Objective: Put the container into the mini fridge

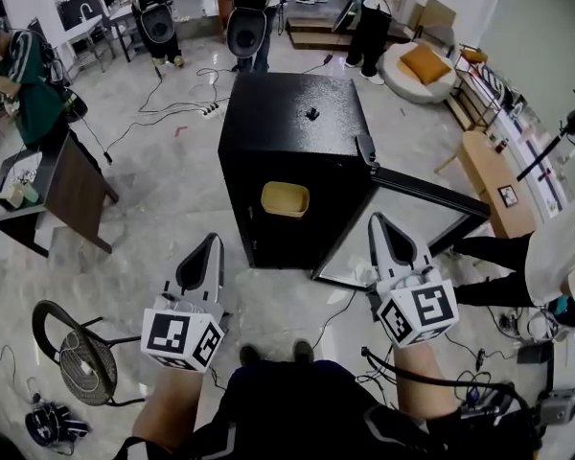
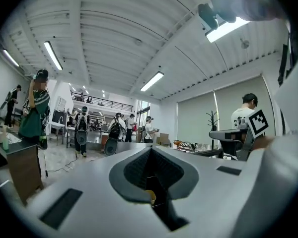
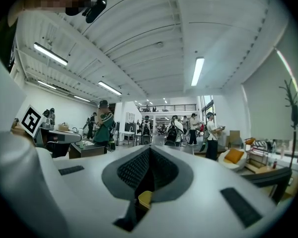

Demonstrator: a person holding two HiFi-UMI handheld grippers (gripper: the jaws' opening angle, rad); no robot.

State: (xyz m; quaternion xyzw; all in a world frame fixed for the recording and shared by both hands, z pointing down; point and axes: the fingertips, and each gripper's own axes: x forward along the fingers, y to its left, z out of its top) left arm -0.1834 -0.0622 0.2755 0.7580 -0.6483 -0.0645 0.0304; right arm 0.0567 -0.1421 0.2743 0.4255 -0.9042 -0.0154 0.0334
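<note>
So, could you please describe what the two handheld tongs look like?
The left tongs and right tongs are light grey shells that taper to a point, with dark ribbed pads inside. Each carries a white marker cube printed with black square patterns. The person wears dark clothing, and no sleeves reach the wrists.

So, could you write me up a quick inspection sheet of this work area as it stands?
Surface: pale marbled floor; no worktable in use.
Job's things: black mini fridge, its door swung open; yellow container inside.
Clutter: small dark item on the fridge top.
Grippers: left gripper and right gripper both shut, empty, held short of the fridge.
Cables: loose cables on the floor behind the fridge, more near the person's feet.
Surroundings: brown side table, people standing beyond.
</note>
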